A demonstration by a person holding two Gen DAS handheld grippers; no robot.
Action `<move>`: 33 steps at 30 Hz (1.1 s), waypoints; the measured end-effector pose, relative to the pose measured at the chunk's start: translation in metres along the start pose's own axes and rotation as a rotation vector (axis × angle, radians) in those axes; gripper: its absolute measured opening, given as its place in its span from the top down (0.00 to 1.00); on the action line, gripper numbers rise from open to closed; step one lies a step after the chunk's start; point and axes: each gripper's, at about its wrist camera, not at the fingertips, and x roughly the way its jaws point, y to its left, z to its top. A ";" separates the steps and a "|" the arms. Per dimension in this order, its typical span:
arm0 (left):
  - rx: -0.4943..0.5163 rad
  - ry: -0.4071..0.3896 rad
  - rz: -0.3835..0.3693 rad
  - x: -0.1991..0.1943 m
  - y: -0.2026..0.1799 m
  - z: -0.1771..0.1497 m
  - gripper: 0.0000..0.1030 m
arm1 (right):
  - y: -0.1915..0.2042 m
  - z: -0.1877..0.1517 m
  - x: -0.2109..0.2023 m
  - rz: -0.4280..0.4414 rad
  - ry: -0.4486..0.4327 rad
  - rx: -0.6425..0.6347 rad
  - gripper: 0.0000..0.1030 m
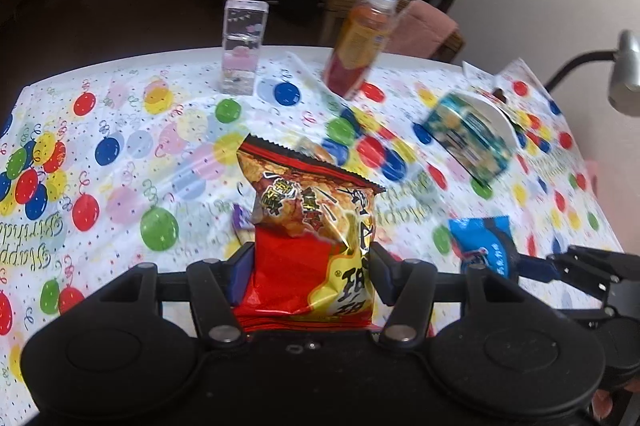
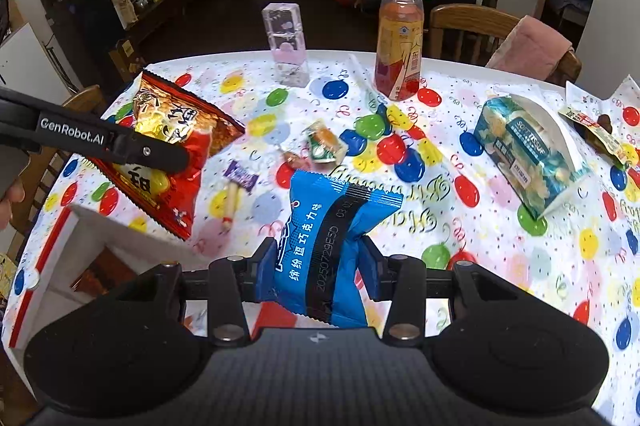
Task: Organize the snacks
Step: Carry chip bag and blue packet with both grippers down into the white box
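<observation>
My left gripper (image 1: 312, 276) is shut on a red and gold snack bag (image 1: 316, 222), held up above the balloon-print tablecloth (image 1: 120, 153). The same red and gold snack bag (image 2: 168, 149) shows at the left of the right wrist view, above a white box (image 2: 80, 258) with a red edge. My right gripper (image 2: 318, 272) is shut on a blue chocolate snack packet (image 2: 332, 246), also raised off the table. On the cloth lie a small green and orange packet (image 2: 325, 145), a purple candy (image 2: 240, 175), a lollipop (image 2: 290, 159) and a pale stick snack (image 2: 231, 205).
A juice bottle (image 2: 399, 41) and a clear acrylic block (image 2: 286, 43) stand at the table's far edge. A tissue pack (image 2: 528, 155) lies at the right, with a wrapper (image 2: 592, 131) beyond it. A wooden chair (image 2: 472, 25) with a pink cloth stands behind; a lamp (image 1: 622, 73) is at the right.
</observation>
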 end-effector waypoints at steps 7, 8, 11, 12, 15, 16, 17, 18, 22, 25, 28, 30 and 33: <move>0.048 0.003 -0.044 -0.025 -0.006 -0.028 0.44 | 0.021 -0.019 -0.023 -0.002 0.002 0.013 0.59; 0.053 0.002 -0.048 -0.029 -0.006 -0.032 0.44 | 0.024 -0.022 -0.026 -0.003 0.000 0.015 0.59; 0.069 0.005 -0.058 -0.037 -0.005 -0.045 0.44 | 0.032 -0.031 -0.033 -0.001 0.001 0.025 0.59; 0.073 0.006 -0.063 -0.039 -0.004 -0.049 0.44 | 0.035 -0.033 -0.036 0.000 0.001 0.026 0.59; 0.082 0.006 -0.067 -0.046 -0.001 -0.062 0.44 | 0.045 -0.040 -0.042 0.001 0.002 0.021 0.59; 0.085 0.003 -0.065 -0.048 0.001 -0.066 0.44 | 0.048 -0.042 -0.044 0.002 0.003 0.020 0.59; 0.087 0.004 -0.065 -0.050 0.003 -0.069 0.44 | 0.052 -0.045 -0.045 0.002 0.004 0.019 0.59; 0.087 0.006 -0.066 -0.051 0.005 -0.073 0.44 | 0.055 -0.047 -0.046 0.003 0.005 0.016 0.59; 0.090 0.022 -0.065 -0.053 0.016 -0.086 0.44 | 0.071 -0.055 -0.046 0.009 0.018 0.004 0.59; 0.096 0.038 -0.059 -0.053 0.023 -0.096 0.44 | 0.083 -0.062 -0.042 0.012 0.033 -0.010 0.59; 0.108 0.061 -0.052 -0.051 0.029 -0.108 0.44 | 0.096 -0.070 -0.038 0.014 0.052 -0.025 0.59; 0.113 0.074 -0.050 -0.049 0.033 -0.115 0.44 | 0.103 -0.075 -0.034 0.011 0.063 -0.039 0.59; 0.112 0.094 -0.051 -0.044 0.037 -0.124 0.44 | 0.112 -0.084 -0.027 0.009 0.083 -0.052 0.59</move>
